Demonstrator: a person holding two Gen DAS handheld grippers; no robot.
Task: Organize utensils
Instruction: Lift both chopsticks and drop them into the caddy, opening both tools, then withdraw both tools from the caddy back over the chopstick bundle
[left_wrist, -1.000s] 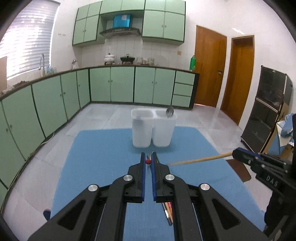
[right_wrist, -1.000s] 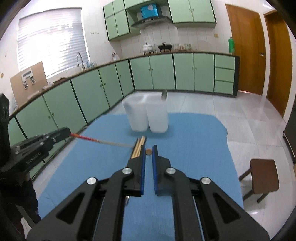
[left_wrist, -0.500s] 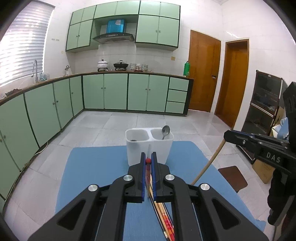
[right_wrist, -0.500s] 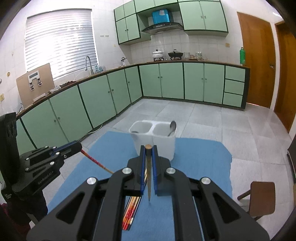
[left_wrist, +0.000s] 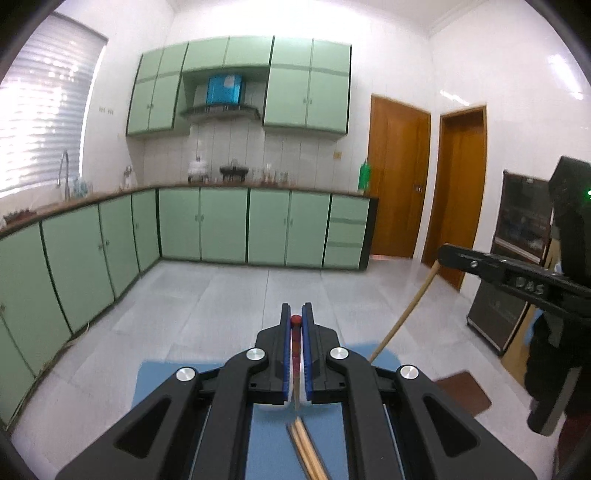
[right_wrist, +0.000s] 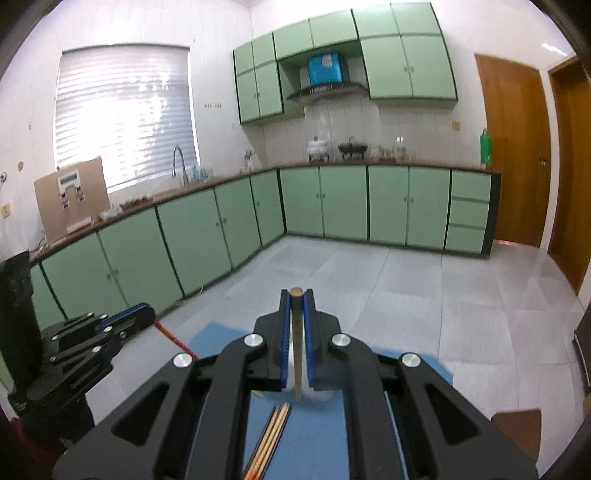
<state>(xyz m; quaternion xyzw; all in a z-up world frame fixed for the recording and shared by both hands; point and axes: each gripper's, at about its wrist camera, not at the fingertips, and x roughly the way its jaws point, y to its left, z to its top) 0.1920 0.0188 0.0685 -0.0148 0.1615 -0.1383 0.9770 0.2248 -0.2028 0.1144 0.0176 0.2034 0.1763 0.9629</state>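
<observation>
chopsticks: red-tipped chopstick (left_wrist: 295, 343) pinched between the left gripper (left_wrist: 295, 323) pads, wooden chopstick (right_wrist: 296, 339) pinched in the right gripper (right_wrist: 296, 297), both hanging above the blue mat (left_wrist: 266, 446). spare chopsticks (right_wrist: 271, 439) lie on the mat directly below.

A red-tipped chopstick (left_wrist: 295, 343) and a plain wooden chopstick (right_wrist: 296, 332) hang upright above loose chopsticks (right_wrist: 271, 439).
</observation>
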